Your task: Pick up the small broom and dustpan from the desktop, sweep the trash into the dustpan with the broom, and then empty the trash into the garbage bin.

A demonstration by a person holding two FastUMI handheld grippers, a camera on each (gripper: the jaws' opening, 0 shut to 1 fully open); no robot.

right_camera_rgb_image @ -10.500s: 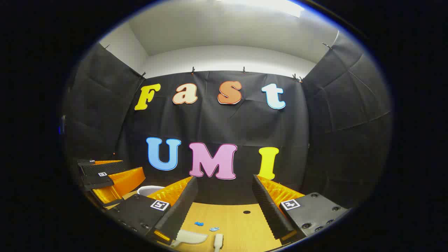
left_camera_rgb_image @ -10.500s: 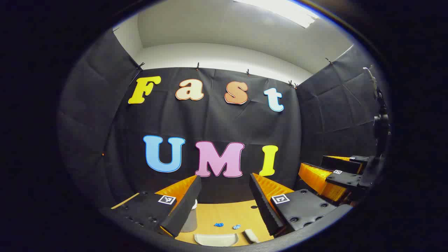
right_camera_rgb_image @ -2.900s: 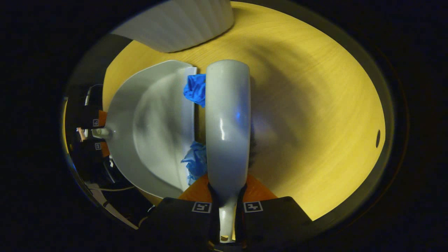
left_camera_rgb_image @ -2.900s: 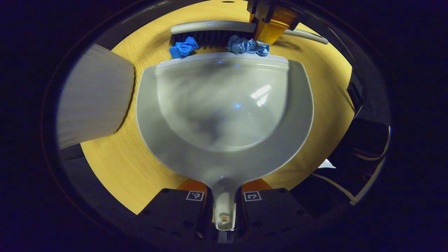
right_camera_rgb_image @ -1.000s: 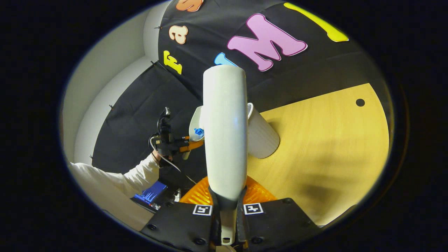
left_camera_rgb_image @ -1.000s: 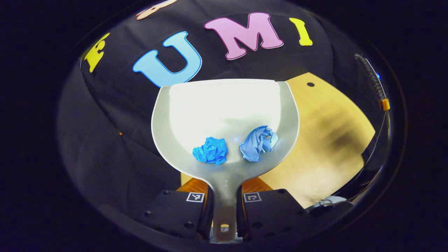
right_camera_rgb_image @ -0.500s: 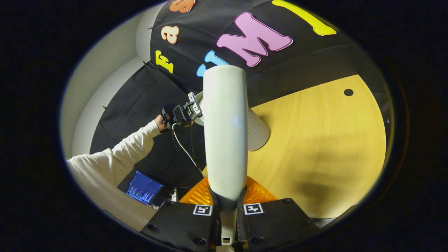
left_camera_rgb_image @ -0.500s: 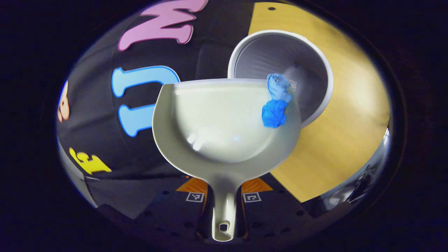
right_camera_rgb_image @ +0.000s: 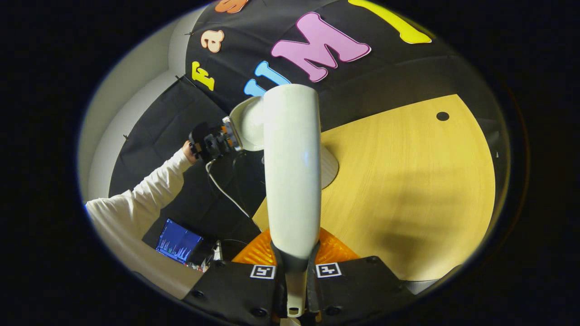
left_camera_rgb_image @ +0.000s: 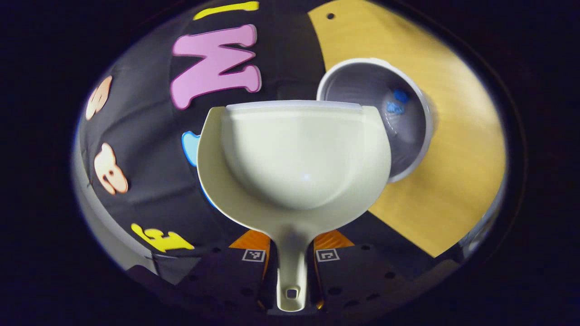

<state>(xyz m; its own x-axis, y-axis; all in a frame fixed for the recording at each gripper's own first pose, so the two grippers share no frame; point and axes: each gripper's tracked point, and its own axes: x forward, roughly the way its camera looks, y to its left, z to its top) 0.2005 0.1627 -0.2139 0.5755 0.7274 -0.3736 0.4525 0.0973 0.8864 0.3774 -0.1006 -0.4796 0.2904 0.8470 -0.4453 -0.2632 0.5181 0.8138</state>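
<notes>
Gripping smooth plastic dustpan (left_camera_rgb_image: 294, 154) and broom (right_camera_rgb_image: 292, 167), both grippers clamp rounded handles.

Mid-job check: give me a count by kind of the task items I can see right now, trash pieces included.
Dustpan: 1, bare inside, its handle held by the left gripper
Broom: 1, held by the right gripper
Garbage bin: 1, standing on the desktop
Blue trash pieces: 2, both inside the bin
Total: 5
</notes>
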